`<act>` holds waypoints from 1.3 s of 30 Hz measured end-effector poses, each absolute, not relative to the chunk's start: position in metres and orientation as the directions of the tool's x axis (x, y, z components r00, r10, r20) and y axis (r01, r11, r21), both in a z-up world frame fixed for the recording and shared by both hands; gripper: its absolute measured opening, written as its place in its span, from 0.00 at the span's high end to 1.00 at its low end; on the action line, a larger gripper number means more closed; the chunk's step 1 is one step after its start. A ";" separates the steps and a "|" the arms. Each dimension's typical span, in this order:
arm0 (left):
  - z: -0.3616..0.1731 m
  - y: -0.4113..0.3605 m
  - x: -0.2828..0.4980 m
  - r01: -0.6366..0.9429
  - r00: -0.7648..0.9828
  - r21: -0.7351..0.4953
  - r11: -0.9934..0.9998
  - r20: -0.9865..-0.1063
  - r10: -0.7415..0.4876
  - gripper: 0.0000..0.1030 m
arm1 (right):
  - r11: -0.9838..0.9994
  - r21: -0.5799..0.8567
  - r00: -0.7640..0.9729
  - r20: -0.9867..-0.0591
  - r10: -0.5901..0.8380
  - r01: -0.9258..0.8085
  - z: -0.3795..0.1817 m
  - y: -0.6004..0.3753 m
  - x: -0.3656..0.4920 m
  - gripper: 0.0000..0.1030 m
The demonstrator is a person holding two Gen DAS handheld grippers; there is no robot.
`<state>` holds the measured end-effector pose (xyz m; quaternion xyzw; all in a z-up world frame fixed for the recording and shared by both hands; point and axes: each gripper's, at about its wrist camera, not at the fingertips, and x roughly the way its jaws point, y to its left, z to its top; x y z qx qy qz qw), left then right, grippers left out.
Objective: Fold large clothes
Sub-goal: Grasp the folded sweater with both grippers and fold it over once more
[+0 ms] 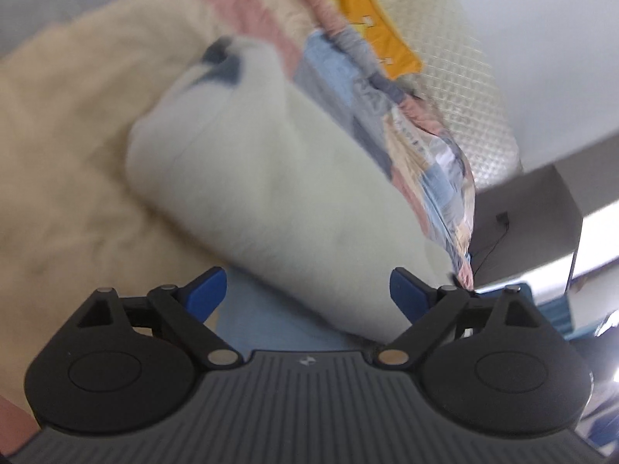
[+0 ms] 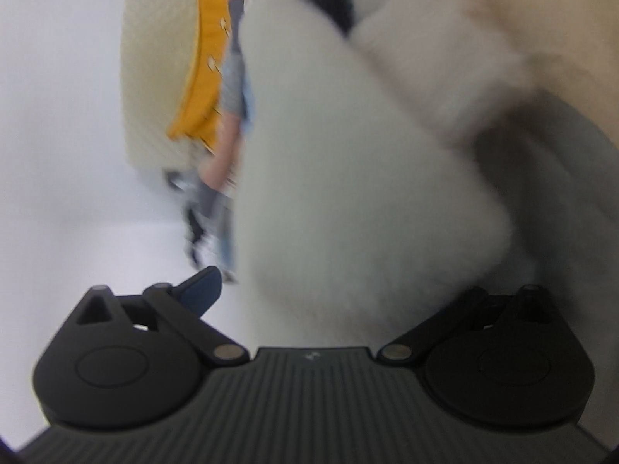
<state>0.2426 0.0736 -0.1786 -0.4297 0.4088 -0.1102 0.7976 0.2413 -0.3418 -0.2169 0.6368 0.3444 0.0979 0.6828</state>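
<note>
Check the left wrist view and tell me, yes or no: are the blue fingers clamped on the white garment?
No: the left gripper has its blue fingers spread wide, with the white folded garment beyond them.

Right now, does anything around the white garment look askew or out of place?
Nothing stands out. The folded white garment lies on the cream blanket, and both the left gripper and right gripper are open, off it.

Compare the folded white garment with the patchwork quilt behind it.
The white garment is plain, fluffy and bundled thick; the patchwork quilt is thin, with blue, pink and grey patches. The garment lies in front on the cream blanket; the quilt runs along its far edge. Both are soft fabric.
</note>
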 end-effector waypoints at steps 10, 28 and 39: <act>-0.245 0.104 0.270 -0.412 0.712 -0.886 0.213 -0.460 -0.531 0.09 | 0.149 0.969 0.785 -0.247 0.568 0.197 -0.199 -0.341 0.234 0.00; -0.232 0.096 0.299 -0.352 0.759 -0.840 0.413 -0.515 -0.399 0.43 | 0.229 0.895 0.760 -0.446 0.472 0.383 -0.222 -0.348 0.242 0.09; -0.224 0.089 0.295 -0.274 0.789 -0.826 0.492 -0.486 -0.376 0.47 | 0.351 0.879 0.763 -0.462 0.451 0.324 -0.211 -0.348 0.260 0.34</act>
